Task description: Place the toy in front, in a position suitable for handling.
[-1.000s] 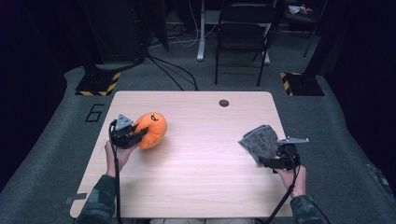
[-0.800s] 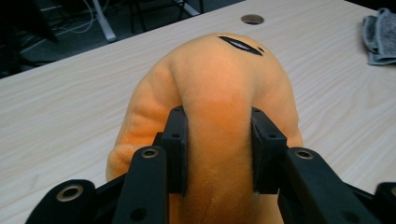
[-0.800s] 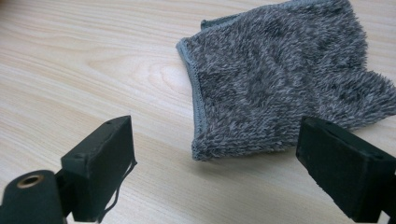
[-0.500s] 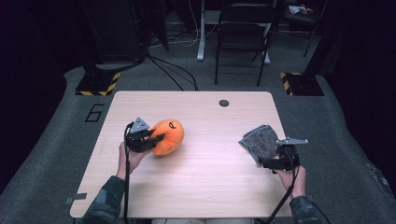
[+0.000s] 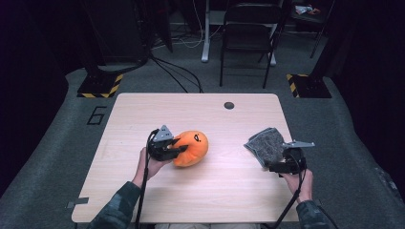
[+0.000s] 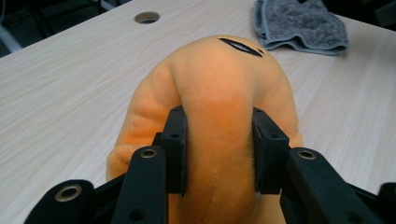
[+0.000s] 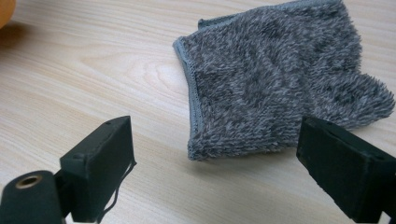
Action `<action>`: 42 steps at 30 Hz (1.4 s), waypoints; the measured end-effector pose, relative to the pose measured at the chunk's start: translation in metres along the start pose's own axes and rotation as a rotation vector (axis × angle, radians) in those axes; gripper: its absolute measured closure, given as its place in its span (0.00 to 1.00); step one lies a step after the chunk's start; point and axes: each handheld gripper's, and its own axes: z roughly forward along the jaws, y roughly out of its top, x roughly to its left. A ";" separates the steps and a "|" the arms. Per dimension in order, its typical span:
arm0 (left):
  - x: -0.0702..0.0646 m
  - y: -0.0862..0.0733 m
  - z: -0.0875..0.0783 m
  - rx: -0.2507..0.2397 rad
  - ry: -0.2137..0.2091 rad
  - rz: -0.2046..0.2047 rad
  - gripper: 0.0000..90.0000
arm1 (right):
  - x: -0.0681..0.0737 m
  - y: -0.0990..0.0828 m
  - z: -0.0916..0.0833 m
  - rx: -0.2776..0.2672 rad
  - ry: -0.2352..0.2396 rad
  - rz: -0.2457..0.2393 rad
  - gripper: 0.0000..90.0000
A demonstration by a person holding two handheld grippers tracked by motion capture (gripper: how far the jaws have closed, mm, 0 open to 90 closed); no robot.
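Left gripper (image 6: 217, 149), jaws pressed into a pinched fold of the orange plush toy (image 6: 219, 88), which bulges out past both pads and rests on the wooden table (image 5: 157, 114), left of centre in the high view. The step in hand appears to be carrying the toy across the table toward the grey cloth (image 5: 265, 145); it would go best with the pinch kept deep in the stuffing and the toy lifted slightly, since soft pile can slip from a shallow hold or drag on the wood. Right gripper (image 7: 219, 163), jaws wide apart and holding nothing, poised just short of the cloth's near edge; a low, level approach would let one jaw slide under the hem. Toy: rounded, short velvety nap, with a black stitched mark on top. Cloth: folded, fuzzy mottled fleece with a bound edge. Table: pale, smooth wood grain with a round cable hole (image 5: 229, 105) near the far edge
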 end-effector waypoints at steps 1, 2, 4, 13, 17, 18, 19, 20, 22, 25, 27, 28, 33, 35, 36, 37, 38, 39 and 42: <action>-0.001 0.001 0.001 -0.001 -0.015 0.006 0.71 | 0.000 0.000 0.000 -0.001 -0.002 0.000 0.12; -0.002 0.002 0.003 -0.003 -0.026 0.015 0.71 | -0.001 0.000 0.001 0.000 0.000 -0.003 0.12; -0.005 0.003 0.008 -0.003 -0.051 0.026 0.71 | -0.001 0.000 0.001 0.010 -0.002 0.007 0.12; -0.013 0.021 0.029 0.018 -0.156 0.117 0.69 | -0.001 -0.001 0.001 -0.002 0.001 -0.008 0.11; -0.017 0.025 0.047 0.040 -0.220 0.142 0.65 | 0.000 -0.001 -0.002 -0.013 -0.008 0.004 0.12; -0.017 0.025 0.051 0.054 -0.226 0.147 0.64 | -0.001 -0.002 -0.002 -0.022 -0.007 0.001 0.12; -0.018 0.024 0.058 0.063 -0.232 0.145 0.63 | -0.001 -0.002 -0.002 -0.016 -0.008 0.008 0.12; -0.019 0.022 0.063 0.068 -0.236 0.143 0.62 | -0.002 -0.003 -0.001 -0.015 -0.017 -0.005 0.12; -0.017 0.020 0.065 0.048 -0.230 0.118 0.57 | -0.002 -0.006 -0.001 -0.007 -0.024 -0.004 0.11; -0.012 0.020 0.060 0.045 -0.205 0.105 0.42 | -0.003 -0.007 -0.001 -0.003 -0.023 -0.002 0.09; -0.011 0.020 0.056 0.032 -0.188 0.082 0.28 | -0.003 -0.006 0.001 0.002 -0.020 -0.003 0.02; -0.011 0.020 0.055 0.028 -0.182 0.083 0.24 | -0.003 -0.006 0.002 0.009 -0.016 -0.001 0.00; -0.011 0.017 0.036 0.004 -0.131 0.030 0.16 | -0.002 -0.001 0.004 0.005 0.003 -0.018 0.00; -0.010 0.015 0.028 -0.016 -0.117 0.006 0.16 | -0.001 0.002 0.003 -0.008 0.000 -0.027 0.00; -0.012 0.013 0.024 -0.015 -0.089 -0.001 0.15 | -0.001 0.004 0.002 -0.014 -0.002 -0.029 0.00; -0.013 0.011 0.022 -0.021 -0.082 -0.009 0.15 | 0.000 0.006 0.001 -0.020 -0.007 -0.026 0.00; -0.015 0.008 0.020 -0.017 -0.078 -0.016 0.15 | -0.002 0.007 0.002 -0.025 -0.013 -0.042 0.00; -0.018 0.005 0.018 -0.020 -0.061 -0.025 0.16 | -0.001 0.009 0.002 -0.024 -0.016 -0.044 0.00; -0.029 -0.007 0.014 -0.017 -0.032 -0.036 0.16 | -0.003 0.010 0.002 -0.027 -0.026 -0.049 0.00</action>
